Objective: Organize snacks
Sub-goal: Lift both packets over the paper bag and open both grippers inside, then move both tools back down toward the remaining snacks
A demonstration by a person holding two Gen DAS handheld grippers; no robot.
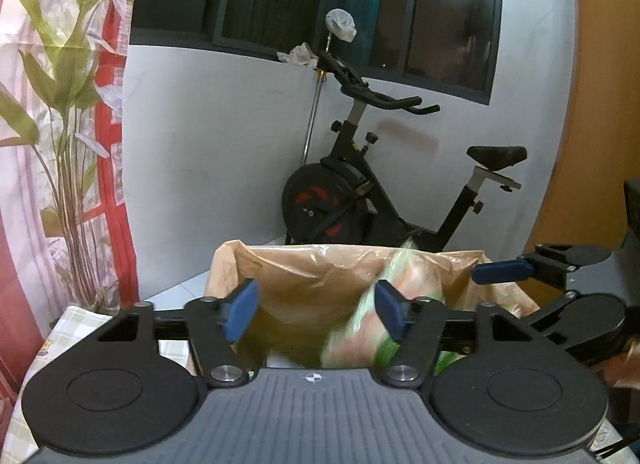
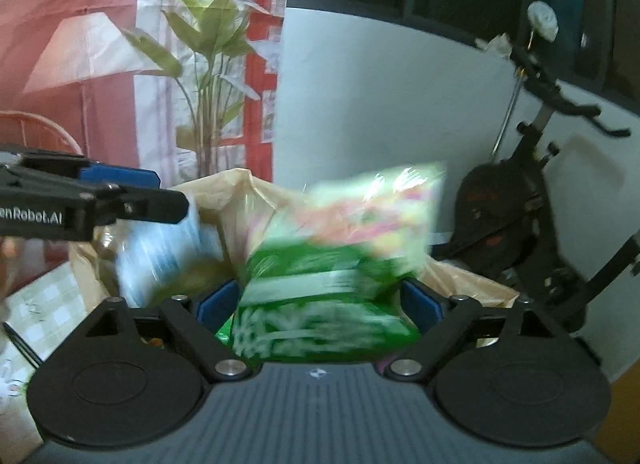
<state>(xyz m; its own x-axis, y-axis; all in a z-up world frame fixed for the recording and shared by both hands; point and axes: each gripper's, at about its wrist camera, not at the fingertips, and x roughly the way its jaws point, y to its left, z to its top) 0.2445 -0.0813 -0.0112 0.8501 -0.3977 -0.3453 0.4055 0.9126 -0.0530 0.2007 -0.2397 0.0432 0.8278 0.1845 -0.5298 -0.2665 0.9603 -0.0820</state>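
Two grippers are hovering over a tan plastic bag (image 1: 304, 284) that is standing open at the far edge of a table (image 1: 80, 328) covered in a checked cloth. The left gripper (image 1: 316, 308) is holding its fingers (image 1: 240, 304) moderately apart with nothing pressed between them; a blurred green snack packet (image 1: 360, 328) is showing just beyond its right finger, inside the bag's mouth. The right gripper (image 2: 320, 304) is spreading its fingers (image 2: 420, 304) wide, and the green snack packet (image 2: 332, 264), heavily blurred, is sitting between them without either pad clearly pressing on it. A pale blue packet (image 2: 160, 248) is blurring beside it, beneath the left gripper's fingers. An exercise bike (image 1: 380, 184) is standing behind the bag.
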